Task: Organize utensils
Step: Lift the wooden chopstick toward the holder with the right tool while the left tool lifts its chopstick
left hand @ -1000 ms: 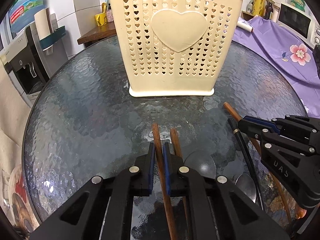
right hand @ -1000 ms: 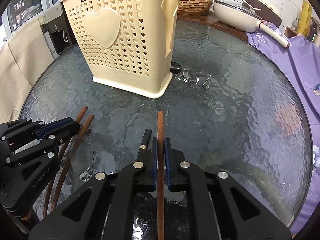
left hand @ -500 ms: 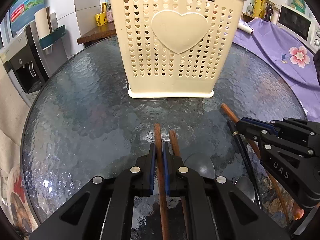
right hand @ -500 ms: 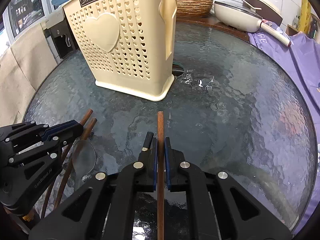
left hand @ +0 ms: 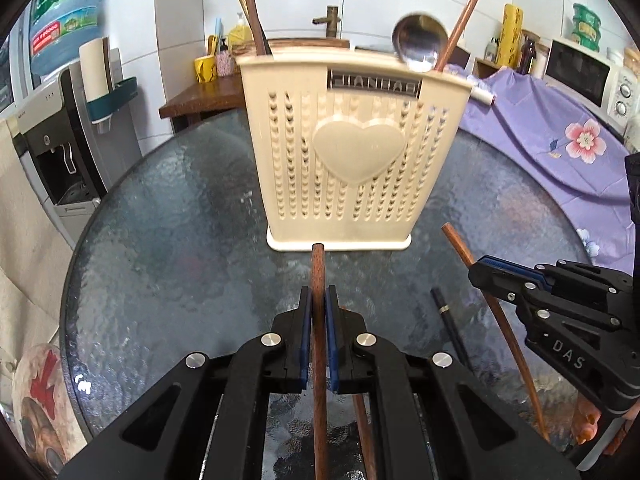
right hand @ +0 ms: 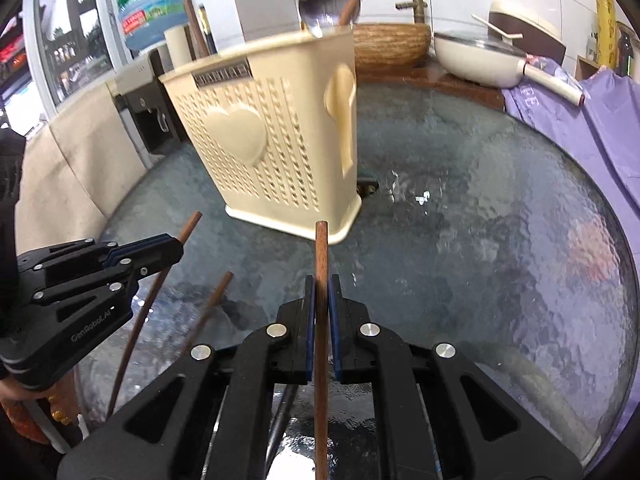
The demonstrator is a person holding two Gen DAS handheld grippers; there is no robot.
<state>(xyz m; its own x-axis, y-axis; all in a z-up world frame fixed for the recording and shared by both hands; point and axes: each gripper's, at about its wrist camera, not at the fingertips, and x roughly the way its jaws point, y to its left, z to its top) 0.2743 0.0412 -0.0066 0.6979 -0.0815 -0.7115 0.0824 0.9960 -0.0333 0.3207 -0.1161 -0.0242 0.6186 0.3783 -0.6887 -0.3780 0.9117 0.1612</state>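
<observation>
Chopstick (left hand: pixel 319 280) sits clamped in the left claw (left hand: pixel 319 308), pointing straight toward the cream utensil basket (left hand: pixel 352 152) standing mid-table on rippled glass table (left hand: pixel 160 240). From the right wrist, the right claw (right hand: pixel 321 300) likewise grips a wooden chopstick (right hand: pixel 321 248); the basket lies ahead-left, kitchen clutter behind.

Utensil holder (left hand: pixel 352 168) on the glass table (left hand: pixel 168 240) (spoon (left hand: pixel 418 42) inside), loose chopsticks (left hand: pixel 362 412) before it.

both grippers (left hand: pixel 318 300) (right hand: pixel 320 288) have lifted their wooden utensils (left hand: pixel 319 280) (right hand: pixel 321 264) up.
</observation>
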